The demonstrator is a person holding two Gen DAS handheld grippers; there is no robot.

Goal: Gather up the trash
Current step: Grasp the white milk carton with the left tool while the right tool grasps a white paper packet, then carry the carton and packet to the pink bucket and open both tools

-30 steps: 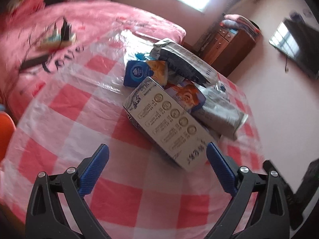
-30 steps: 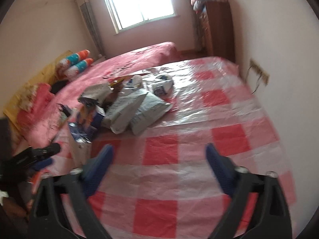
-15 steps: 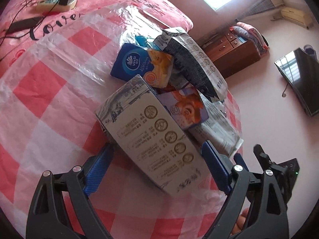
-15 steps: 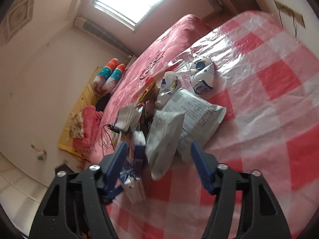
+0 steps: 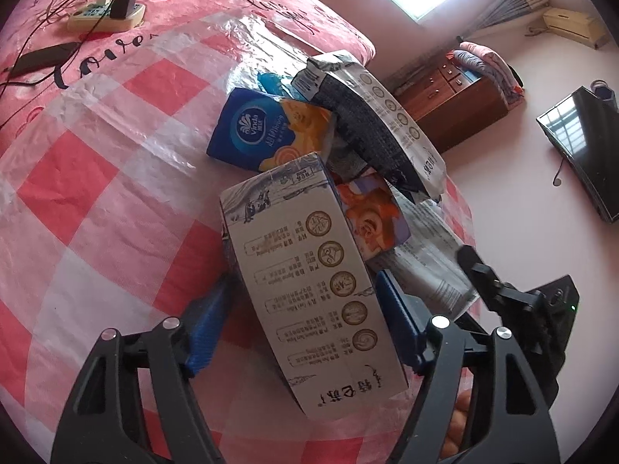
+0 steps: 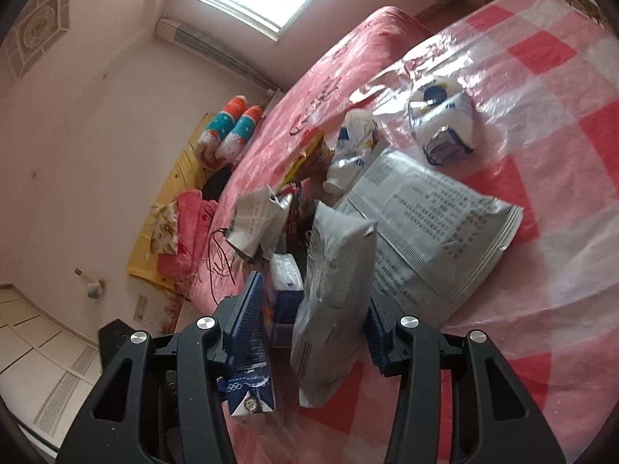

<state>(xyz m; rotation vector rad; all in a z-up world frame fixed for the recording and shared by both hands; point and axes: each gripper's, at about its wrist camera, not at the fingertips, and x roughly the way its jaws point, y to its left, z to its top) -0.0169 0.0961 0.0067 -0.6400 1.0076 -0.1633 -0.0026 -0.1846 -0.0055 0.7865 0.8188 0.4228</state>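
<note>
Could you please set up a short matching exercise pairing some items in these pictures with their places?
Items:
1. milk carton
2. grey pouch
3. tissue pack
4. power strip

Places:
A. on the pink bedspread, cables plugged in
B. between the left gripper's closing jaws
C. between the right gripper's closing jaws
D. beyond the carton, on the checked sheet

Pairs: 1-B, 2-C, 3-D, 4-A
</note>
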